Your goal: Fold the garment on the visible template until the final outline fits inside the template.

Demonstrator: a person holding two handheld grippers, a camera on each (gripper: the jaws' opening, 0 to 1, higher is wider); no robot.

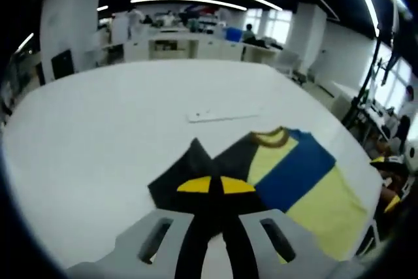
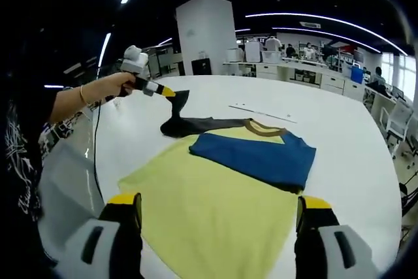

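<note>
The left gripper (image 1: pixel 215 186) is pinching the dark sleeve (image 1: pixel 186 168) of the shirt (image 1: pixel 294 174) between its yellow-tipped fingers (image 1: pixel 194 185) and lifting it off the white desk (image 1: pixel 98 135). Seen from the right gripper view, a hand (image 2: pixel 117 86) is gripping that tool (image 2: pixel 168 93), the sleeve (image 2: pixel 177 110) hanging from its tip while the shirt (image 2: pixel 222 194) is lying flat, yellow with a blue band across the chest and a brown collar. The right gripper (image 2: pixel 219 217) is hovering above the hem, its fingers (image 2: pixel 125 202) standing wide apart and holding nothing. A white strip (image 1: pixel 222 115) is lying on the desk just beyond the collar. No container is appearing on the desk.
</note>
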